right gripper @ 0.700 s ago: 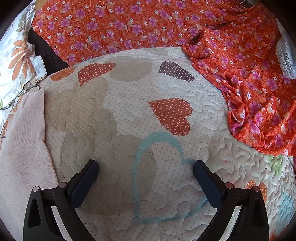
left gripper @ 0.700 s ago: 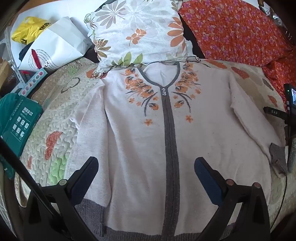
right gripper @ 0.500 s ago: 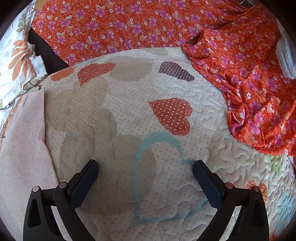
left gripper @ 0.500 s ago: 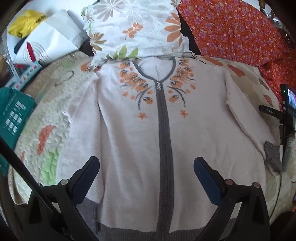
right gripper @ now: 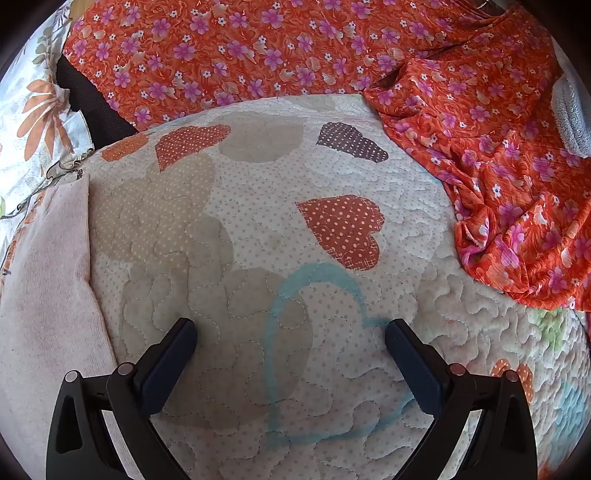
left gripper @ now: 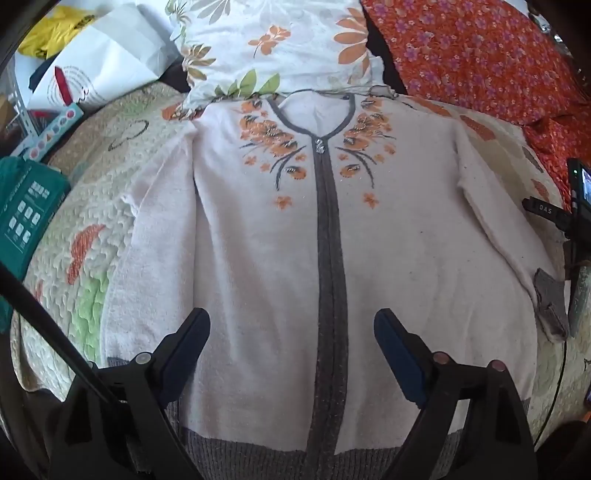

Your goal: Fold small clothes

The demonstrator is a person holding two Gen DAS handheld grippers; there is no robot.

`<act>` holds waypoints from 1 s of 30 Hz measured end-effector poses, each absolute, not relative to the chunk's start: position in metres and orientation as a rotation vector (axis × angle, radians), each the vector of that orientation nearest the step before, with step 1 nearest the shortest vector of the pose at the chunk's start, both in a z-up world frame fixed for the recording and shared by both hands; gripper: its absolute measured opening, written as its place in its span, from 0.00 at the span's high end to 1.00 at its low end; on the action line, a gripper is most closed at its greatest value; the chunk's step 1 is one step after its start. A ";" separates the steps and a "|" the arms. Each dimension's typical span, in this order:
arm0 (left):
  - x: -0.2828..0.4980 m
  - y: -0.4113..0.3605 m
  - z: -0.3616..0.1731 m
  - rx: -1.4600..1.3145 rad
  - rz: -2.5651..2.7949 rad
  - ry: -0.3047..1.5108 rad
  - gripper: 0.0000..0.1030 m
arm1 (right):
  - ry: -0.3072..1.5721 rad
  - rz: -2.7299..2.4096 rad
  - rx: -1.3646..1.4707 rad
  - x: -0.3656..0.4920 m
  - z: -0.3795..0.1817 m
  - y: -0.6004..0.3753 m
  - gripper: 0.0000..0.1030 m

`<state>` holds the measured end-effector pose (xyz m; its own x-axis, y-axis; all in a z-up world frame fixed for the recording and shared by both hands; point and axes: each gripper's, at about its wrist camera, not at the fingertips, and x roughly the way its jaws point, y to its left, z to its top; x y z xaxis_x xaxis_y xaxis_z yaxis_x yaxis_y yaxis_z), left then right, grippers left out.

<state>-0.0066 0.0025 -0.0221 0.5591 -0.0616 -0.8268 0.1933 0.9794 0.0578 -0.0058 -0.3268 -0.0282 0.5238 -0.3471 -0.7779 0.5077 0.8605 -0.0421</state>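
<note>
A pale pink cardigan (left gripper: pixel 258 251) with a grey zip band, grey hem and orange flower embroidery lies flat, front up, on a quilted bedspread (left gripper: pixel 88 258). Its sleeves lie along both sides; the right grey cuff (left gripper: pixel 550 306) is near the bed's edge. My left gripper (left gripper: pixel 291 339) is open and empty above the cardigan's lower front, straddling the zip band. My right gripper (right gripper: pixel 290 343) is open and empty over the bare quilt (right gripper: pixel 258 221). One cardigan sleeve (right gripper: pixel 48 288) shows at the left of the right wrist view.
A white flowered cloth (left gripper: pixel 273 48) lies over the cardigan's collar. Orange flowered fabric (right gripper: pixel 498 166) is heaped at the back and right. A white bag (left gripper: pixel 99 70), a yellow bag (left gripper: pixel 51 33) and a teal box (left gripper: pixel 26 206) lie left. The other gripper's body (left gripper: pixel 576 206) is at the right.
The left gripper has moved right and a little lower over the cardigan, from its left part to over the zip band. The right gripper has stayed still. Both remain open.
</note>
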 end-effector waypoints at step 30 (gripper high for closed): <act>-0.006 0.022 -0.020 0.062 -0.178 1.011 0.13 | 0.882 -0.516 0.199 -0.006 -0.028 -0.327 0.00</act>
